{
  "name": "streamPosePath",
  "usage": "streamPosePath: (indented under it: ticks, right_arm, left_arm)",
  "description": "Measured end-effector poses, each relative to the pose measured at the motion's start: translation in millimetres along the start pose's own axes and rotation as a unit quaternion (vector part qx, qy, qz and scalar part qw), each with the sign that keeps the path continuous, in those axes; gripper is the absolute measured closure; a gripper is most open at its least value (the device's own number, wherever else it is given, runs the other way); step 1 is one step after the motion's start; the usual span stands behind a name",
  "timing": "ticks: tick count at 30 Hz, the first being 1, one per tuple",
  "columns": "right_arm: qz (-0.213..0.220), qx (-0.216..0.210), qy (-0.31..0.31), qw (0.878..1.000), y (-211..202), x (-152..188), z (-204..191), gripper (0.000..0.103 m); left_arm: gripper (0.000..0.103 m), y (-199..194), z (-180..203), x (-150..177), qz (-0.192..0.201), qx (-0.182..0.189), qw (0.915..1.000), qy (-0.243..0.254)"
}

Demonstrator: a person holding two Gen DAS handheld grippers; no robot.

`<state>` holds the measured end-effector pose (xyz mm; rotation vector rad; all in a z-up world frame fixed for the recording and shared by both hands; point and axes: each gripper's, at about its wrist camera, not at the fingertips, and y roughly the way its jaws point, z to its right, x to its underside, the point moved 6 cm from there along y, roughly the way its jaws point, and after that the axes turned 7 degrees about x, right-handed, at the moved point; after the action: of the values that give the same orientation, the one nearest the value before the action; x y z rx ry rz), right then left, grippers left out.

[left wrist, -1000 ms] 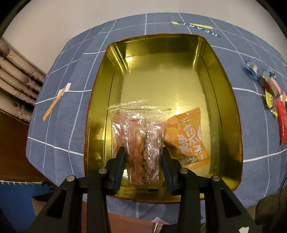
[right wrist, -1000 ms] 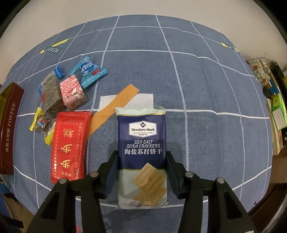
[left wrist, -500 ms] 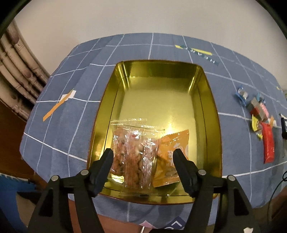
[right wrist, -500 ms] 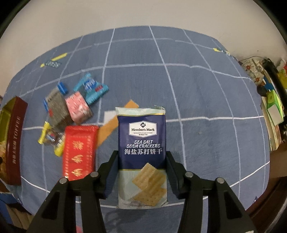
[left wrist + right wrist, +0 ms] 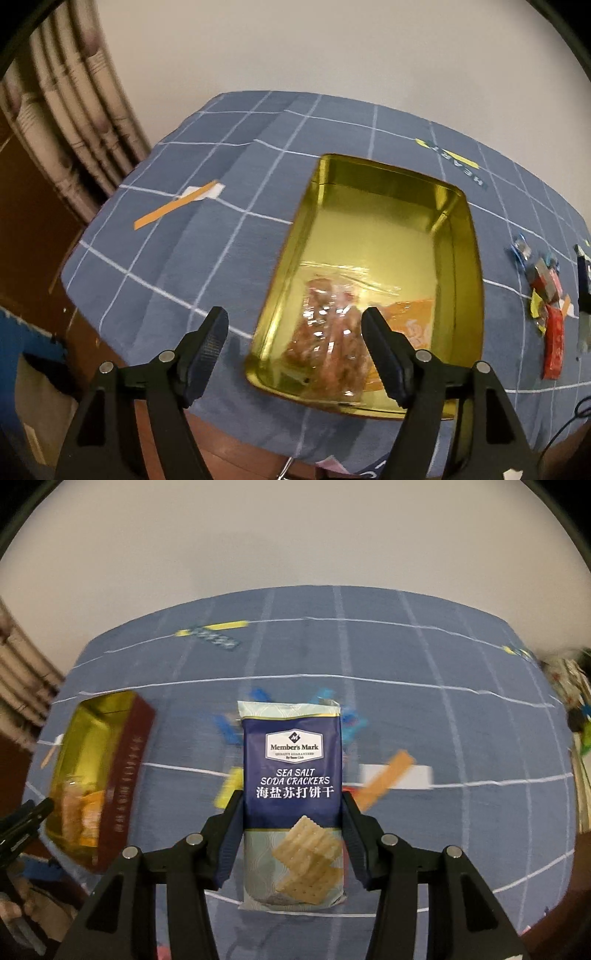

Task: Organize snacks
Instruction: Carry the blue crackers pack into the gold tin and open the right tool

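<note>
A gold tin (image 5: 476,295) sits on the blue grid tablecloth; it shows at the left of the right wrist view (image 5: 125,775). Inside it lie clear nut packets (image 5: 328,343) and an orange packet (image 5: 410,325). My left gripper (image 5: 293,347) is open and empty, raised above the tin's near left corner. My right gripper (image 5: 293,834) is shut on a navy soda cracker pack (image 5: 293,775) and holds it upright above the table. Loose snacks lie right of the tin, among them a red packet (image 5: 554,343) and small candies (image 5: 543,277).
Orange tape strips lie on the cloth (image 5: 173,210) (image 5: 388,779). Curtains (image 5: 62,122) hang at the left, a white wall stands behind. Clutter sits off the table's right edge (image 5: 576,720). The table's near edge (image 5: 258,439) is below my left gripper.
My left gripper let go of the nut packets, opened, and pulled back up and left. My right gripper lifted the cracker pack off the table and swung left toward the tin.
</note>
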<state>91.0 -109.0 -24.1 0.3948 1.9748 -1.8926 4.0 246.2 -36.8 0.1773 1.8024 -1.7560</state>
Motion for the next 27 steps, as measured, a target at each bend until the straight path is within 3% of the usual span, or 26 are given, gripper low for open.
streamPosePath:
  ticks: [10,16,27]
  right_arm:
    - [-0.003,-0.077,-0.053,0.996,-4,-4,-104,0.052]
    - [-0.006,-0.114,-0.086,0.99,-4,1,-168,0.052]
    - [-0.034,-0.14,-0.09,0.985,15,15,-229,0.052]
  left_arm:
    - [0.031,-8,-19,14,-0.004,-0.017,0.9995,-0.028]
    - [0.031,-8,-42,18,-0.009,-0.019,0.997,-0.074]
    - [0.031,-10,-57,17,-0.002,-0.025,0.9937,-0.109]
